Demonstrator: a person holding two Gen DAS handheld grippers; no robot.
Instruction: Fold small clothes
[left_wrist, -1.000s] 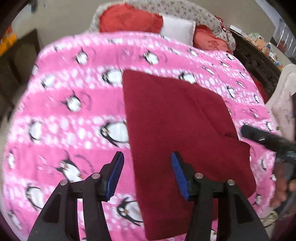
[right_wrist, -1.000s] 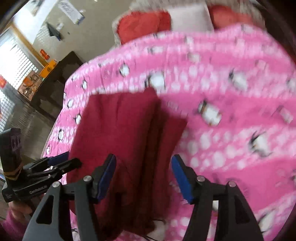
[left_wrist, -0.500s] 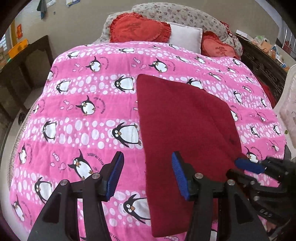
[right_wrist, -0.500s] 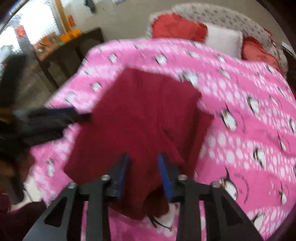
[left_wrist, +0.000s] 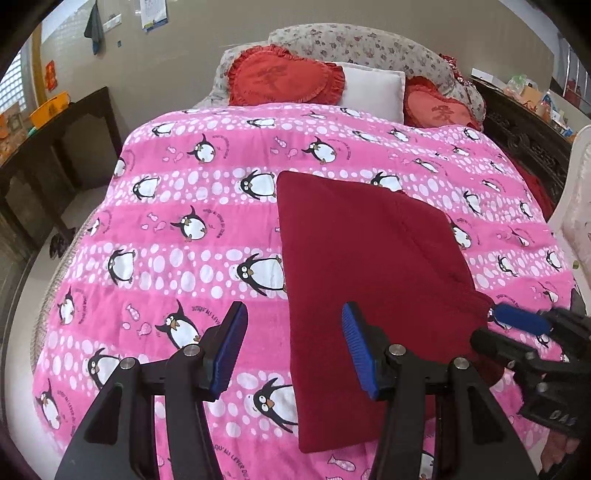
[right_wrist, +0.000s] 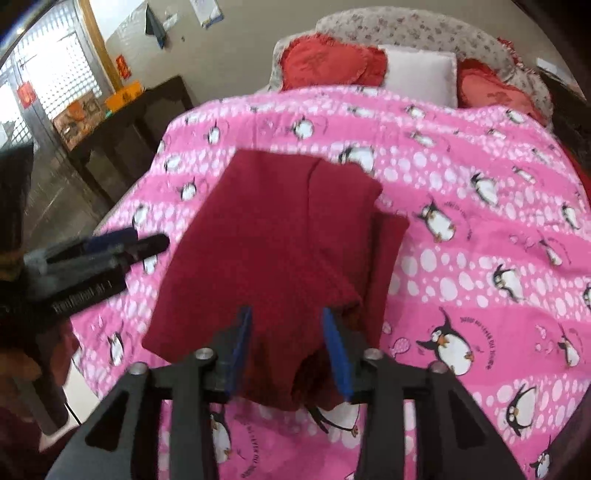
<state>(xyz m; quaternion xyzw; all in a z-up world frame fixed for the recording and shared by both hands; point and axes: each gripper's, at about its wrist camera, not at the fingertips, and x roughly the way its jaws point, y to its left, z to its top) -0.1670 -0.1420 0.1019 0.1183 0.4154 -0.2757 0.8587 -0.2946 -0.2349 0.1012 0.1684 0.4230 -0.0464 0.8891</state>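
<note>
My right claw (right_wrist: 287, 347) sits half open around the near edge of the red garment (right_wrist: 273, 243), ready to pinch. My left claw (left_wrist: 293, 347) hangs wide and empty over the garment's left edge on the bed (left_wrist: 184, 206).

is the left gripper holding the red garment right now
No: the left gripper is open and empty, its fingers straddling the edge of the red garment above the bed.

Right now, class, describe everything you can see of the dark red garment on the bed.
The dark red garment is a soft, fleecy-looking cloth, already folded into a long panel with layered edges along its right side. It lies flat on the pink penguin blanket. The right gripper has its fingers partly closed around the near edge; whether they pinch it is unclear. The left gripper is open beside its left edge.
</note>
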